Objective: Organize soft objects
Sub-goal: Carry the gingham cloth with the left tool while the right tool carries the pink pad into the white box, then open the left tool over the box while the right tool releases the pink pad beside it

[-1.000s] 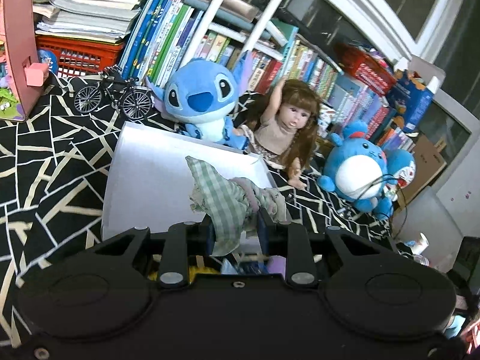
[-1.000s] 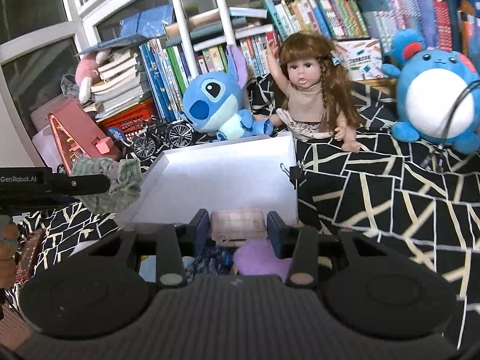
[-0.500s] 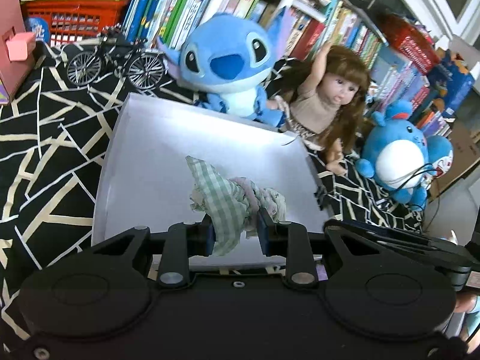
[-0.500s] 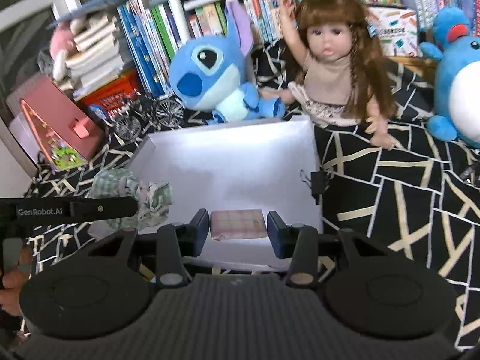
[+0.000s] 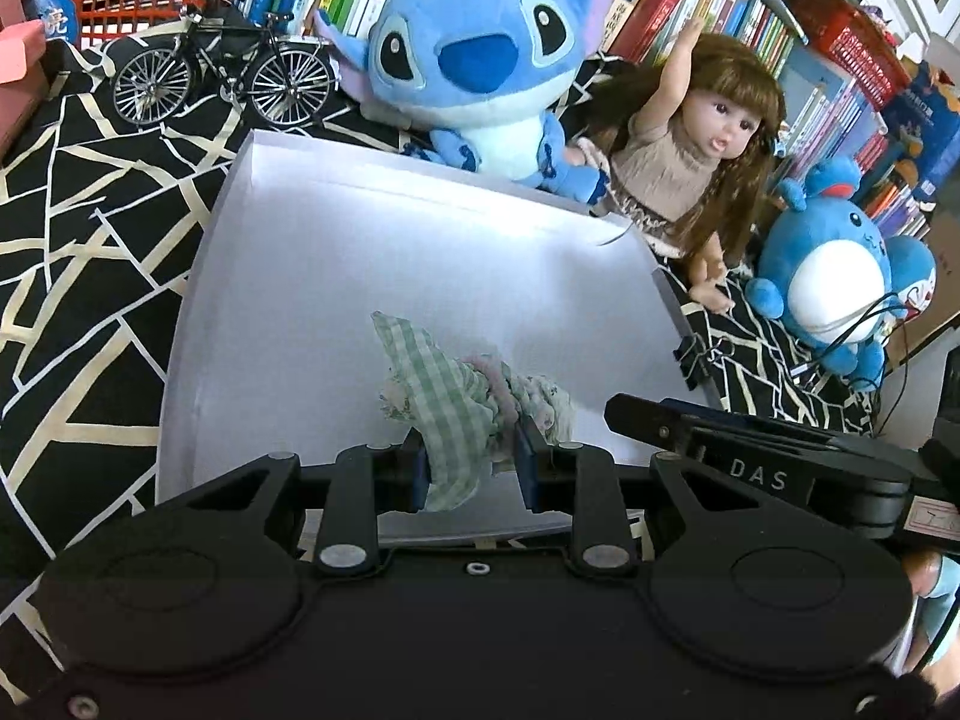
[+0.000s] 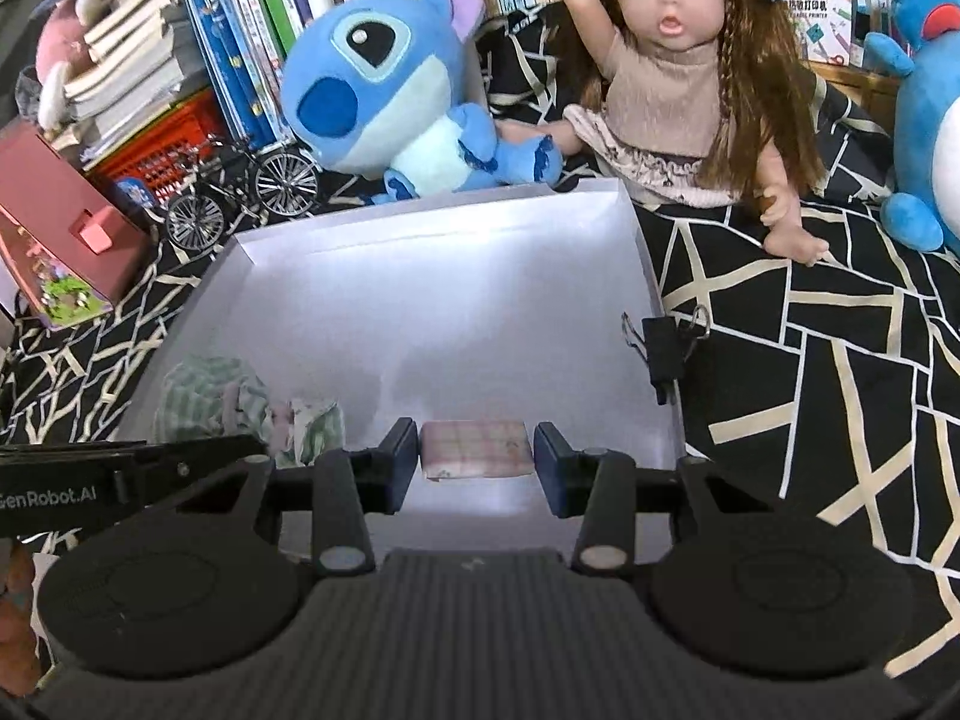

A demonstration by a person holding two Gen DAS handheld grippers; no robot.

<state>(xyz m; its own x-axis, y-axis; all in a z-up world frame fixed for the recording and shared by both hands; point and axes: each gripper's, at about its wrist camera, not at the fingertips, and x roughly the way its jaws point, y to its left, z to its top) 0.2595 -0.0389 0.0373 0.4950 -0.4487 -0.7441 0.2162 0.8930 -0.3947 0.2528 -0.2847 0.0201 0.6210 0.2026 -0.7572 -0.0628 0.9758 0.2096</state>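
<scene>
while both hands hang over the white tray [image 5: 312, 276], the left claw [image 5: 471, 468] is clamped on a crumpled green-checked cloth [image 5: 447, 396], which bunches out ahead of the pads above the tray's near half, toward 6 o'clock in the left wrist view. in the right wrist view that same cloth sits at 8 o'clock over the tray's near left corner. the right claw [image 6: 476, 459] is clamped on a small folded pink cloth [image 6: 477, 450], its pads pressing both ends, held above the tray's near edge at 6 o'clock. whether either cloth touches the tray floor cannot be told. a black binder clip [image 6: 663, 351] grips the tray's right wall at 3 o'clock. beyond the far wall, at 12 o'clock, sit a blue plush [image 6: 384, 96] and a long-haired doll [image 6: 666, 78], with a second blue plush [image 5: 840, 276] at 3 o'clock in the left wrist view. a model bicycle [image 5: 225, 75] stands at 10 o'clock on the black patterned cover [image 6: 810, 324].
</scene>
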